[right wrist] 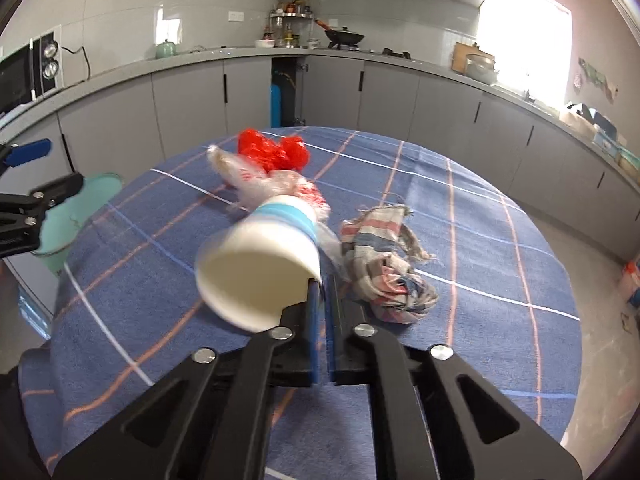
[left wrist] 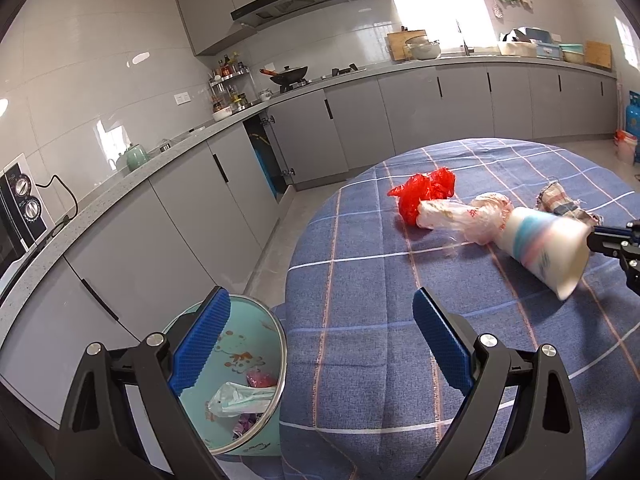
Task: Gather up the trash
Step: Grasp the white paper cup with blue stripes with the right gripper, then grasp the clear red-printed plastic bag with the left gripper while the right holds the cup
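My right gripper (right wrist: 322, 284) is shut on the rim of a white paper cup (right wrist: 260, 264) with blue bands and holds it tilted above the round table; the cup also shows in the left wrist view (left wrist: 548, 248). A red plastic bag (left wrist: 426, 190) and a clear crumpled bag (left wrist: 460, 216) lie on the blue plaid tablecloth (left wrist: 360, 280). My left gripper (left wrist: 320, 320) is open and empty, over the table's left edge and a teal trash bin (left wrist: 244, 364) that holds some wrappers.
A crumpled striped rag (right wrist: 384, 268) lies on the table right of the cup. Grey kitchen cabinets (left wrist: 200, 208) and a counter with a microwave (left wrist: 16, 216) and kettle run behind. A blue gas bottle (left wrist: 632, 116) stands at the far right.
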The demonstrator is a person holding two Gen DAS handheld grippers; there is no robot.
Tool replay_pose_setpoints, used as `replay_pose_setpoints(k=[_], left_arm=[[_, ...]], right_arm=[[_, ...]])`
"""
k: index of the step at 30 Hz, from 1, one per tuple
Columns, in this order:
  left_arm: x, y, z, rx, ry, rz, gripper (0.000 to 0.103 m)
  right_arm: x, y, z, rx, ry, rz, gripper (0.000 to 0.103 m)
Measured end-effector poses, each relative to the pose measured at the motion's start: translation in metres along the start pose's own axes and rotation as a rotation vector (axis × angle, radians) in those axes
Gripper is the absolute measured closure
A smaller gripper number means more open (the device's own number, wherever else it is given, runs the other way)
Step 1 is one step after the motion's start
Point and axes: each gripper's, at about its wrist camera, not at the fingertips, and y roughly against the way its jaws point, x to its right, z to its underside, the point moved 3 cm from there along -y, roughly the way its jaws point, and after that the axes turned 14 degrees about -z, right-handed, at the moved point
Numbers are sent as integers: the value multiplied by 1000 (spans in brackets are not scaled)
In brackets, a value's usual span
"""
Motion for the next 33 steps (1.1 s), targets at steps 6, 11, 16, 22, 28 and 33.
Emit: replay_pose_setpoints(k=[6, 11, 16, 22, 28, 33], left_arm=[[0, 0, -5, 6, 3, 4, 12], [2, -1, -9, 11, 5, 10, 12], [13, -1, -19, 26, -1, 23, 12], [38, -8, -38, 48, -19, 45, 12], [75, -26, -55, 36, -44, 84, 11], [109, -36, -65, 30, -79, 118, 11]], right_arm=[[-19, 14, -2, 45, 28, -22, 100], [-22, 41, -9, 131, 25, -5, 100], [-11, 50, -15, 180, 27, 97, 100], [11, 50, -18, 208, 3, 199, 100], [40, 52, -16, 224, -54, 282, 100], [62, 54, -10, 223, -102, 302, 100]])
